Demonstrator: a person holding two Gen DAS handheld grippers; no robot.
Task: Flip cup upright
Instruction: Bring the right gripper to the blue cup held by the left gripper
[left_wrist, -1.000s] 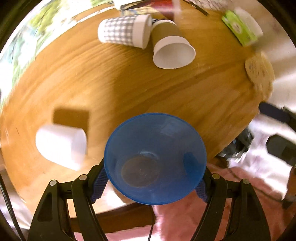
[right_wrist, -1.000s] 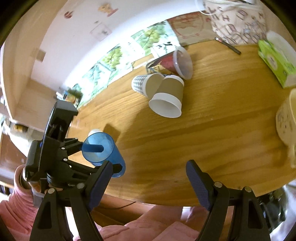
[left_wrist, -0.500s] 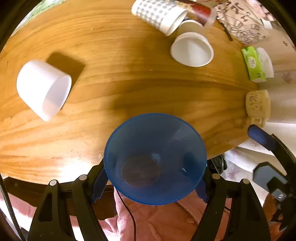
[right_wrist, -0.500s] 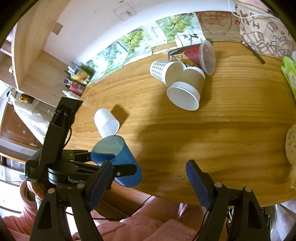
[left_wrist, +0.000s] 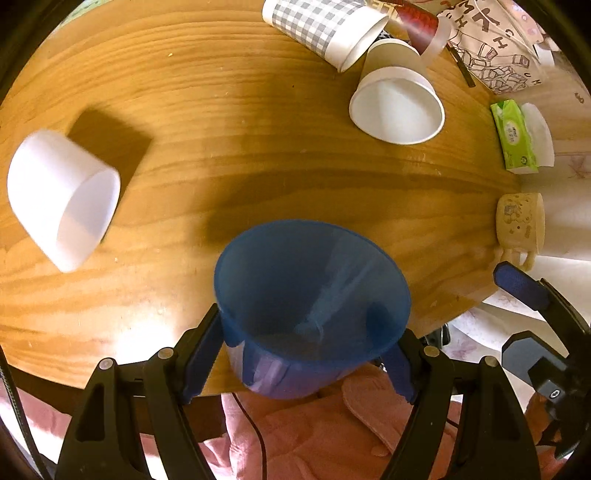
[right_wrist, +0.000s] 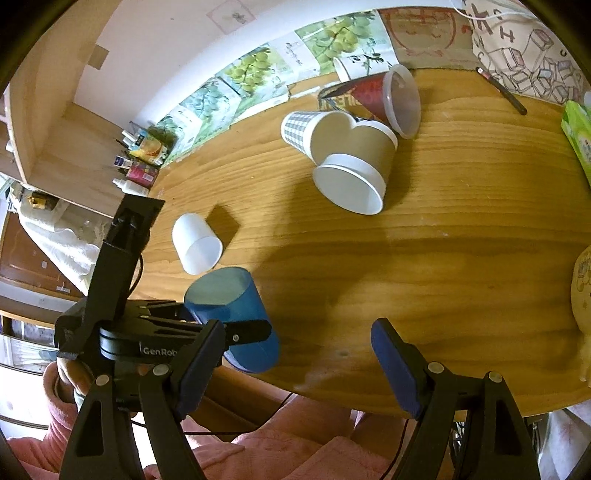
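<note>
While the left tool (left_wrist: 314, 354) clamps the blue cup (left_wrist: 310, 306) low in frame over the counter (left_wrist: 258, 147) edge, the right tool (right_wrist: 299, 354) stands apart, empty

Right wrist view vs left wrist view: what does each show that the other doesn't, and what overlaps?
Only the right wrist view: the left gripper from outside, shut on the blue cup; grape posters; shelf bottles.

Only the left wrist view: the blue cup's inside, and the whole beige mug.

Both: the wooden table, white cup on its side, checked cup, brown-sleeved cup, and the open right gripper.
</note>
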